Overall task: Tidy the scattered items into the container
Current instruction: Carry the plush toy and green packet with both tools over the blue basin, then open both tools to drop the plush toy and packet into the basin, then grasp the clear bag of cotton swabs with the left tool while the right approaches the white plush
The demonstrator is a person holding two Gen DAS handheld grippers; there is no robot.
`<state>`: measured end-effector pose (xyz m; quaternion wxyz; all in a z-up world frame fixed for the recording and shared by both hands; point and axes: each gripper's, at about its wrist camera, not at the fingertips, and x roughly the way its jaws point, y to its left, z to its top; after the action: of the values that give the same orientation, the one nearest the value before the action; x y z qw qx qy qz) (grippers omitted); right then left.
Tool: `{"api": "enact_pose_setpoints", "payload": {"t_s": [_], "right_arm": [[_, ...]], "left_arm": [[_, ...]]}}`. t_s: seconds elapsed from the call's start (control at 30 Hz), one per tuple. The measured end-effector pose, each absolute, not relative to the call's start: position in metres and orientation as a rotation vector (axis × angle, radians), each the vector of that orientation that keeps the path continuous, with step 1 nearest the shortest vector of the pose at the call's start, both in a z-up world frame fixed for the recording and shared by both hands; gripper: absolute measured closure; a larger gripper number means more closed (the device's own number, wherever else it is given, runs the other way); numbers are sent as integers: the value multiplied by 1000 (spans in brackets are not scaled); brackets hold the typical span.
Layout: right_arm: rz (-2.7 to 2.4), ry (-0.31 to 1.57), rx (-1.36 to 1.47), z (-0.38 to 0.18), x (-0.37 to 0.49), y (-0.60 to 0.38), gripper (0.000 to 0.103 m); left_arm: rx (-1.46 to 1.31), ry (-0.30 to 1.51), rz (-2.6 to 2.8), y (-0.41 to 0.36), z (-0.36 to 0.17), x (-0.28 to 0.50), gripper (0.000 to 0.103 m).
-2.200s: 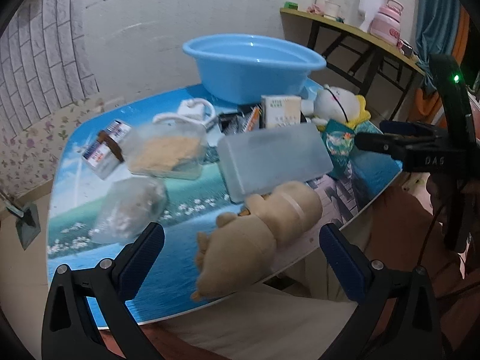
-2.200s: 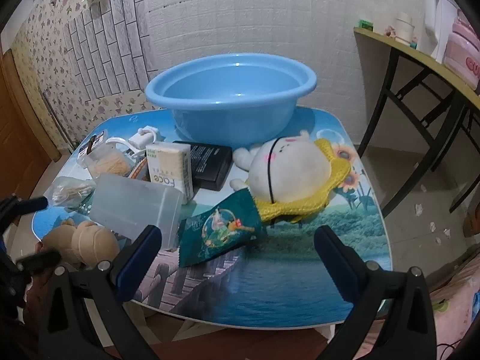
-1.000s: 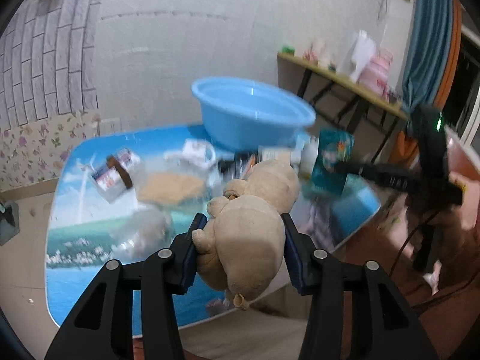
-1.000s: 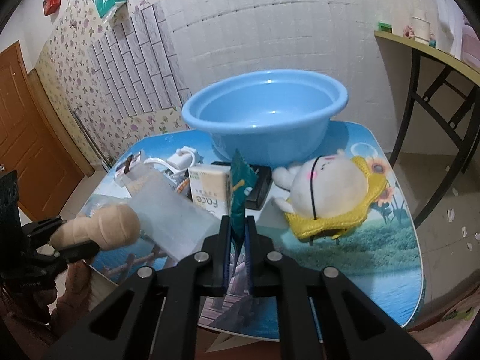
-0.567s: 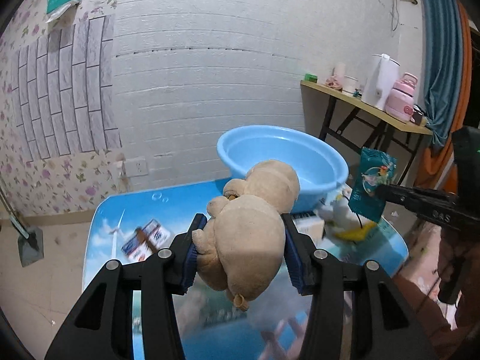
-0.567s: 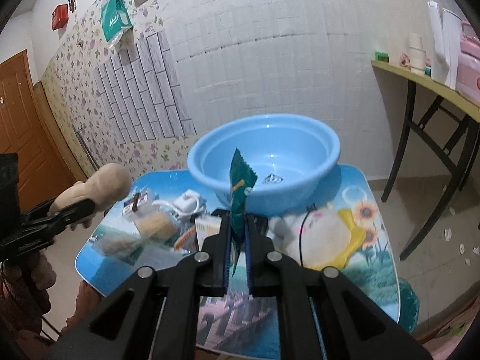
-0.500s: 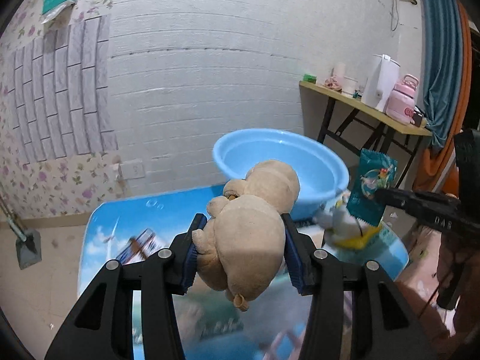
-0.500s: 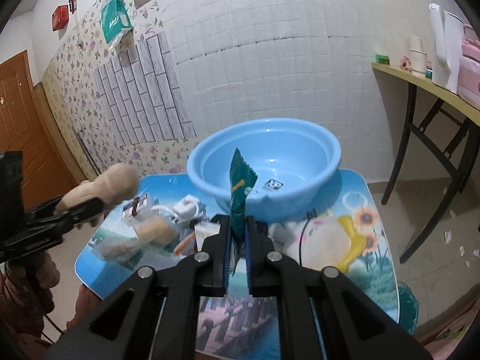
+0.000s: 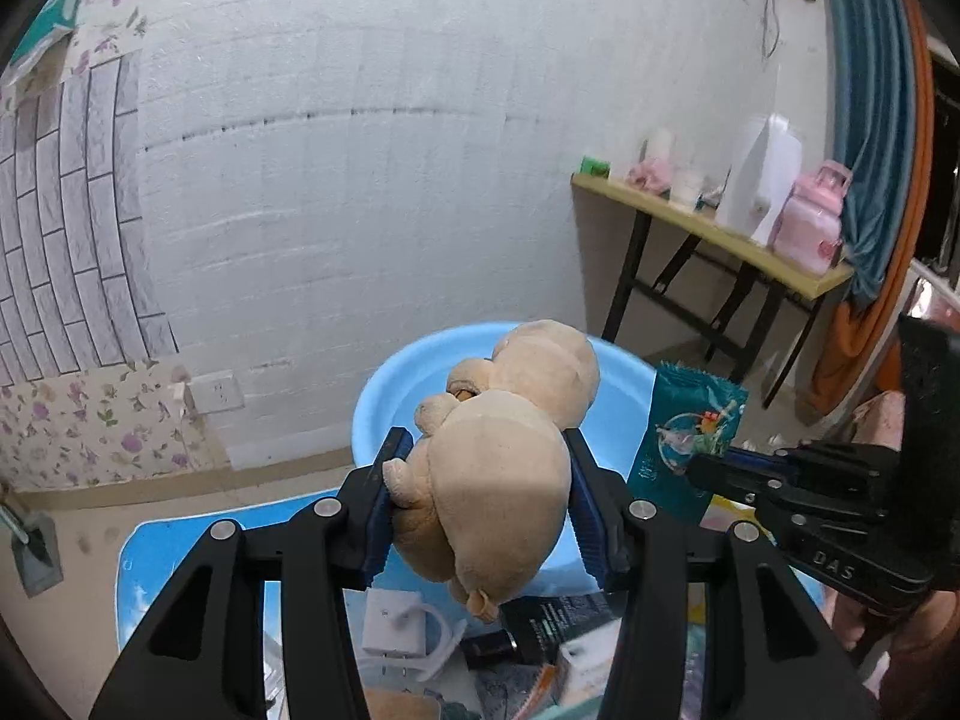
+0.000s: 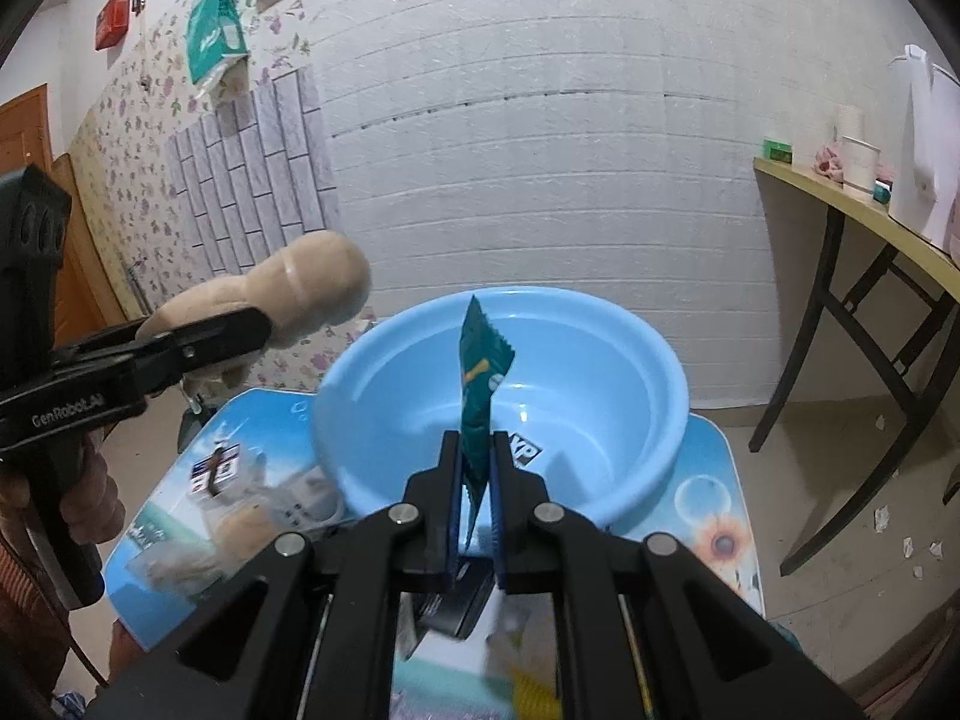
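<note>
My left gripper (image 9: 480, 504) is shut on a tan plush toy (image 9: 504, 456) and holds it in the air just in front of the blue basin (image 9: 384, 402). My right gripper (image 10: 475, 480) is shut on a green snack packet (image 10: 483, 378), held upright over the near rim of the blue basin (image 10: 600, 384), which looks empty inside. The packet also shows in the left wrist view (image 9: 690, 438), to the right of the plush. The plush also shows in the right wrist view (image 10: 300, 294), at the left, above the table's left side.
On the blue picture table (image 10: 270, 438) lie a small wrapped pack (image 10: 215, 471), clear bags (image 10: 240, 528), a white charger (image 9: 393, 624) and a black box (image 9: 558, 615). A side table (image 10: 870, 228) with cups stands at the right wall.
Both grippers have moved forward and closer to the basin with their loads. The plush and the packet now hang near the basin's rim; the basin looks larger.
</note>
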<state>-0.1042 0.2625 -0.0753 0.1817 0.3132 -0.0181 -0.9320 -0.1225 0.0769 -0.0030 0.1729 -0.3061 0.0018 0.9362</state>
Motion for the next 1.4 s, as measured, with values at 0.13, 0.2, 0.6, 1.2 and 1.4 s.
{"api": "enact_pose_setpoints", "payload": {"t_s": [0.13, 0.2, 0.6, 1.2, 1.4], "right_arm": [[-2624, -43, 927, -87, -114, 262, 94], [-2622, -57, 934, -89, -116, 264, 92], [-2635, -2, 944, -86, -101, 266, 79], [-2753, -153, 810, -73, -50, 312, 3], [-2731, -199, 921, -92, -51, 317, 0]], "left_arm": [[-944, 53, 2646, 87, -21, -134, 53], [-957, 43, 2644, 88, -27, -136, 53], [-935, 93, 2678, 95, -31, -107, 17], [-720, 171, 3028, 5, -15, -16, 0], [-833, 97, 3070, -25, -30, -12, 0]]}}
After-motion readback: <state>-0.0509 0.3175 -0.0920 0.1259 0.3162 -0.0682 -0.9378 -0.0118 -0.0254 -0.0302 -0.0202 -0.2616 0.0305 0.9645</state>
